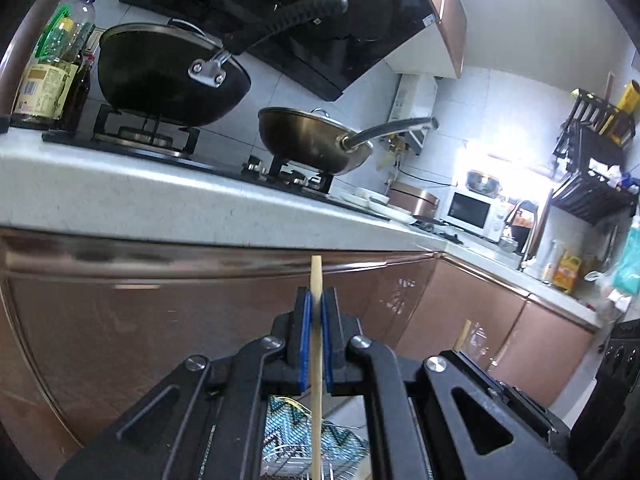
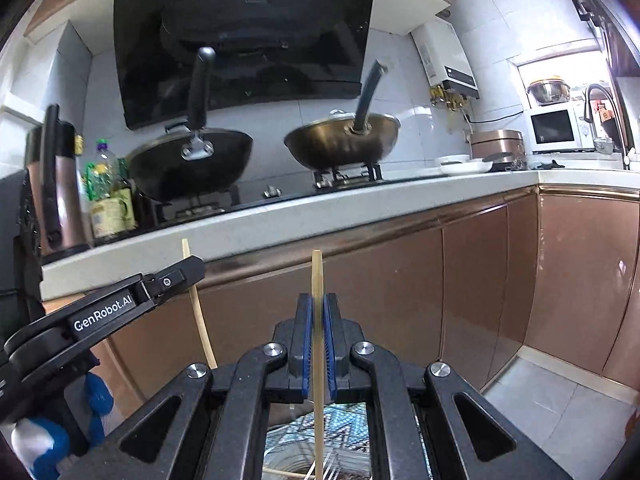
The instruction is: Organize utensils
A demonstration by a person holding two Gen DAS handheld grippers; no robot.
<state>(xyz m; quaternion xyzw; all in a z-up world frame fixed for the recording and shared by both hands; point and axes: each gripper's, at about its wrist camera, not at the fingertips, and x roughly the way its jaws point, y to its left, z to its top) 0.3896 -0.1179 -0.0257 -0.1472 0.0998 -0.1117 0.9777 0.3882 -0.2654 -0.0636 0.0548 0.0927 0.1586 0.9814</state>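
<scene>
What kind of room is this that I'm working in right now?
A home kitchen, by the look of it: two woks sit on a gas stove under a range hood, and a microwave stands on the counter.

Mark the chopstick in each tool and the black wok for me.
left chopstick (image 1: 316, 280), left wrist view, shaft above the pads.
right chopstick (image 2: 317, 276), right wrist view, upper shaft.
black wok (image 2: 168, 172), right wrist view, outer bowl.

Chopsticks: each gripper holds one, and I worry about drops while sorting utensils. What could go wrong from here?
1. The left gripper pinches its chopstick on a thin section, so it may pivot or slip.
2. The right gripper holds its chopstick the same way.
3. The two grippers are close together; the sticks could knock each other.
</scene>
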